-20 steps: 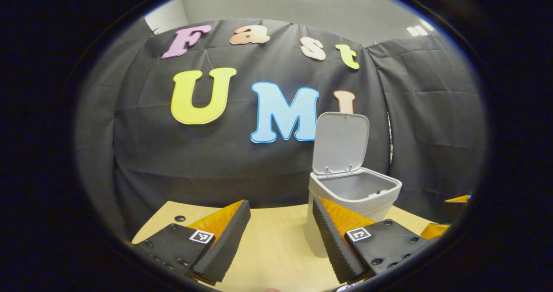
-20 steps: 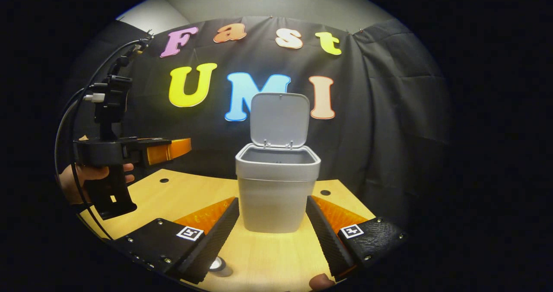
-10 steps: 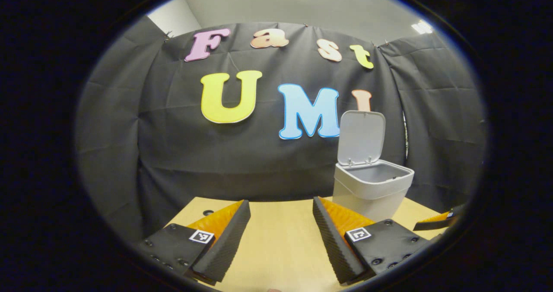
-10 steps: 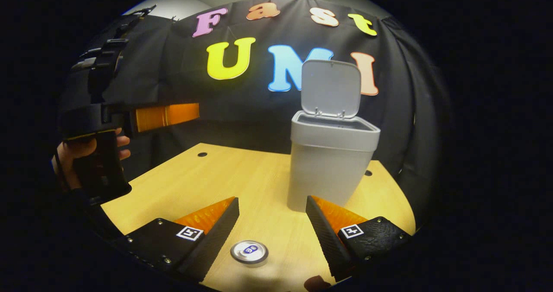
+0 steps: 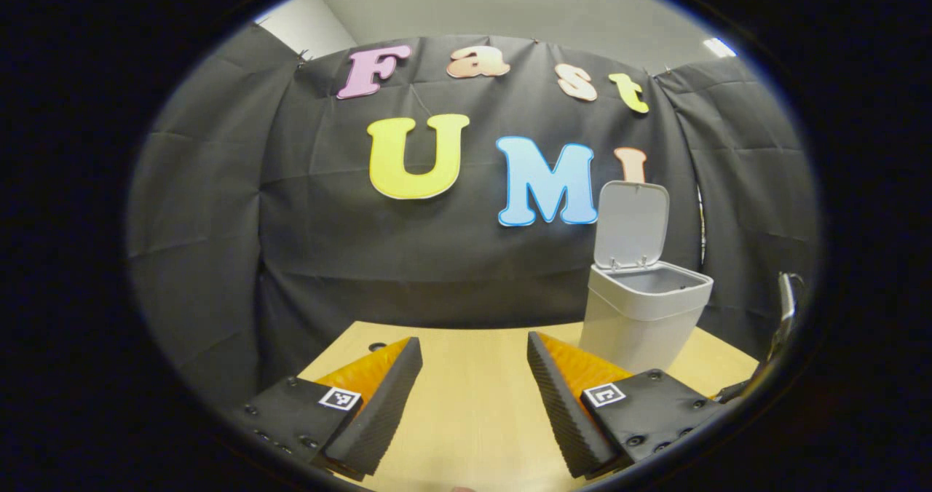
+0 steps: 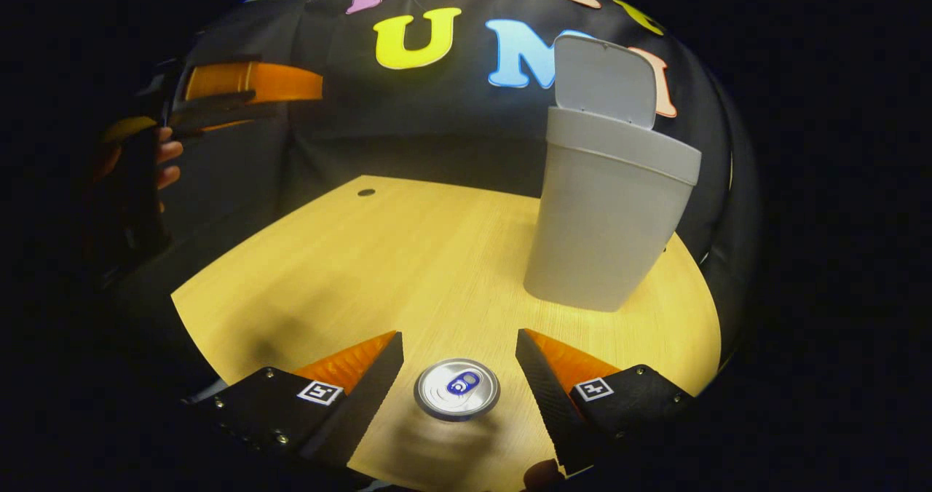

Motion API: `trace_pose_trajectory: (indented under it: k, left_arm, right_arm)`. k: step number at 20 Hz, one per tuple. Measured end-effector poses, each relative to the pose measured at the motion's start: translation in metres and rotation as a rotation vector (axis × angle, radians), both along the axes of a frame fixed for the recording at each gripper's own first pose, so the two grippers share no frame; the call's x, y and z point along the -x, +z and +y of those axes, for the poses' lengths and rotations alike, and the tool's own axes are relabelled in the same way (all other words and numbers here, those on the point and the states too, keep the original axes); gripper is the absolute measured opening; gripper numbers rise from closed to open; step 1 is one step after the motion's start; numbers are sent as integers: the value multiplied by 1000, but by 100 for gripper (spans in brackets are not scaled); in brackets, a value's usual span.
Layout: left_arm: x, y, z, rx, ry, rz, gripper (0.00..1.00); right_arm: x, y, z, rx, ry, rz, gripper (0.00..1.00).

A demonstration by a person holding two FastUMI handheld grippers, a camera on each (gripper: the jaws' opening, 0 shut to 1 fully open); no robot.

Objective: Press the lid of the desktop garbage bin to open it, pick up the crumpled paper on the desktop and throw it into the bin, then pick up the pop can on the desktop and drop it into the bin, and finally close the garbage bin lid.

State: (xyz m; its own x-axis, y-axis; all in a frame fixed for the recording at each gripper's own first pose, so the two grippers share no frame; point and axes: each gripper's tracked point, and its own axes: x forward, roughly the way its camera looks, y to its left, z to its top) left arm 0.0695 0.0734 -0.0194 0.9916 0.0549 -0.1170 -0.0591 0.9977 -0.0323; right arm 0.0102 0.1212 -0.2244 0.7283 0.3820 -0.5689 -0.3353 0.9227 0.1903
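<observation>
The grey bin (image 6: 608,208) stands on the wooden table (image 6: 364,259) at the back right, its lid (image 6: 604,77) swung up. In the left gripper view the bin (image 5: 644,317) is at the right with its lid (image 5: 632,223) upright. A pop can (image 6: 457,389) stands upright just below my right gripper (image 6: 459,354), seen from above between the open fingers, which do not touch it. My left gripper (image 5: 473,361) is open above bare table. Farther off at the upper left of the right gripper view, a hand holds the left gripper (image 6: 240,88).
A small round hole (image 6: 366,192) marks the table's far left corner, and another hole (image 5: 376,346) sits near the left edge in the left gripper view. Black cloth walls close in behind and to both sides of the table.
My right gripper has dropped and tilted down over the pop can, which now sits between its fingers. The left gripper has drawn back to the left, away from the bin.
</observation>
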Motion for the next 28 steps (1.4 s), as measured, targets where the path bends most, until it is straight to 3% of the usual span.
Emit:
trace_pose_trajectory:
  k: [1,5,10,14,17,18,19,20,21,27,28]
  left_arm:
    - [1,-3,3,4,4,4,95]
    - [-1,-13,6,27,16,20,99]
    - [-2,-15,3,26,17,22,89]
    - [-4,-16,-1,19,15,24,89]
    - [-6,-17,-2,17,15,26,89]
    - [-7,-17,-3,17,14,27,100]
    - [-8,-18,-4,17,14,28,95]
    - [-8,-17,-5,17,13,28,100]
    - [-9,-18,-6,17,9,28,95]
    - [-16,-14,-17,3,-13,23,95]
    - [-16,-12,-20,0,-19,18,100]
  right_arm:
    - [3,-7,0,6,4,23,100]
    - [12,-27,2,4,17,99,100]
    - [19,-42,2,-2,24,164,100]
    - [24,-51,0,6,34,193,100]
    - [20,-53,-4,13,29,200,87]
    - [22,-51,-4,11,29,199,87]
    - [22,-50,-5,8,35,198,86]
    - [21,-51,-4,11,33,193,86]
    - [20,-48,-4,11,34,181,86]
    - [4,0,-15,-1,8,37,86]
    - [-1,10,-18,-11,-3,10,86]
